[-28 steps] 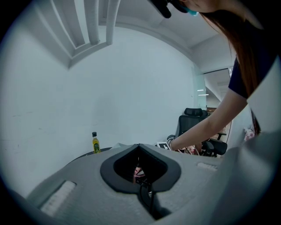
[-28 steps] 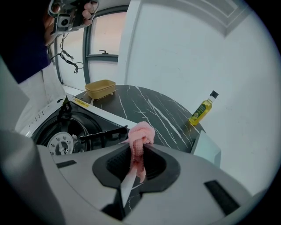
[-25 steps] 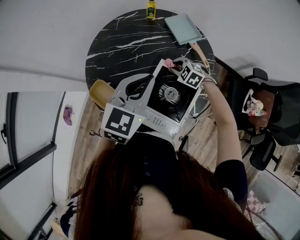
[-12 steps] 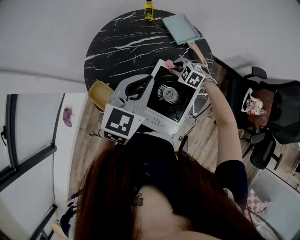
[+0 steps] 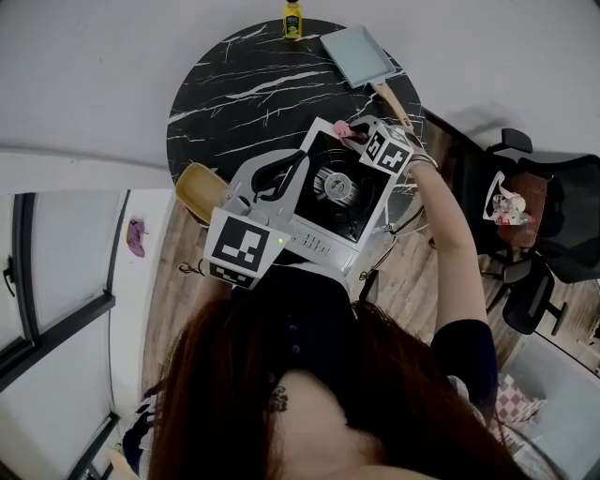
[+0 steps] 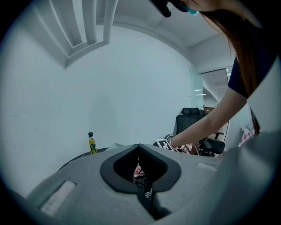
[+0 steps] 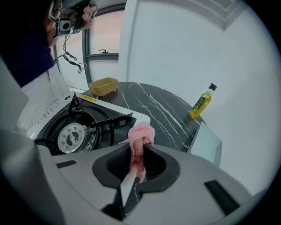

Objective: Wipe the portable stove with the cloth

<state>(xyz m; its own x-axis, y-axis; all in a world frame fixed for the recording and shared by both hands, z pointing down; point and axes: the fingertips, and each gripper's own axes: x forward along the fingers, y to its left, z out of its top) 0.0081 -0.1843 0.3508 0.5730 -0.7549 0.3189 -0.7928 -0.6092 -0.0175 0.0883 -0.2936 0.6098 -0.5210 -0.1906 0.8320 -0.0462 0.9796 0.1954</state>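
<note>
The portable stove (image 5: pixel 349 223), white with a black top and a round burner (image 7: pixel 72 135), stands on the round black marble table (image 5: pixel 234 103). My right gripper (image 5: pixel 354 133) is shut on a pink cloth (image 7: pixel 142 133) at the stove's far corner, by the black pan support. The pink cloth (image 5: pixel 343 129) bunches out past the jaw tips. My left gripper (image 5: pixel 302 157) hangs over the stove's left side with its jaws together and nothing in them. In the left gripper view the left gripper (image 6: pixel 139 146) points toward the person's right arm (image 6: pixel 206 125).
A yellow oil bottle (image 5: pixel 292 19) stands at the table's far edge, beside a pale blue-grey square pan (image 5: pixel 356 54) with a wooden handle. A tan bowl (image 5: pixel 199 184) sits at the table's left rim. Black office chairs (image 5: pixel 548 216) stand to the right.
The right gripper and the pink cloth have shifted slightly right along the stove's far corner. The left gripper has stayed where it was.
</note>
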